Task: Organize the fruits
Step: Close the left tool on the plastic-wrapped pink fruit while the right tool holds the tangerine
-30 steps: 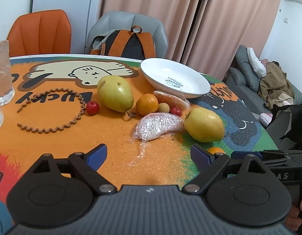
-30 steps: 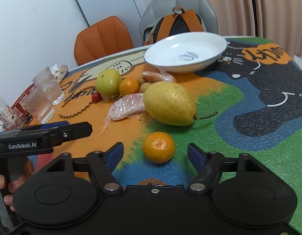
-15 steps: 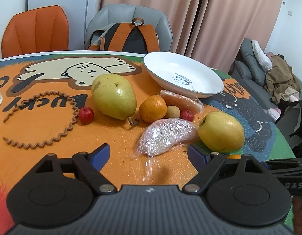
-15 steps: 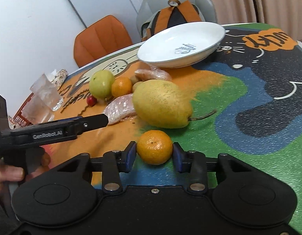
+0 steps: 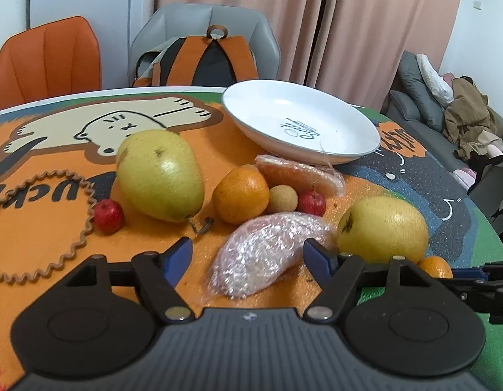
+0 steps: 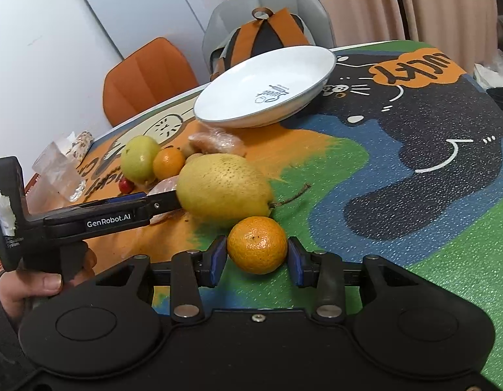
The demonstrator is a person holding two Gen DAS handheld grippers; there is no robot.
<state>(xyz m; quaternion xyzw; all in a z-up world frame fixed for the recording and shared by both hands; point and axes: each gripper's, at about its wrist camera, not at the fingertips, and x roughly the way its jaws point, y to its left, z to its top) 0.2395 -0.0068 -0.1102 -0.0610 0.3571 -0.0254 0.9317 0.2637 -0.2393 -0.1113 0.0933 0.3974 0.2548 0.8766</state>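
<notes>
My right gripper (image 6: 256, 257) is shut on a small tangerine (image 6: 257, 244) at the near edge of the printed table mat; both blue pads press its sides. Just behind it lies a yellow pear (image 6: 223, 189). My left gripper (image 5: 248, 255) is closing, its jaws on either side of a plastic-wrapped pinkish fruit wedge (image 5: 267, 255), pads apart from it. Beyond lie a second pear (image 5: 160, 176), an orange (image 5: 240, 194), a small tan fruit (image 5: 282, 198), two small red fruits (image 5: 108, 216) (image 5: 311, 203), another wrapped wedge (image 5: 298, 174) and a white plate (image 5: 303, 123).
A wavy brown ring (image 5: 39, 228) lies on the mat at the left. Clear glasses (image 6: 57, 172) stand at the table's left edge. An orange chair (image 5: 46, 62) and a grey chair with a backpack (image 5: 202, 62) stand behind the table. A hand (image 6: 33, 285) holds the left gripper's handle.
My right gripper has shut on the tangerine. My left gripper has moved forward and down toward the wrapped wedge, its jaws narrowing around it.
</notes>
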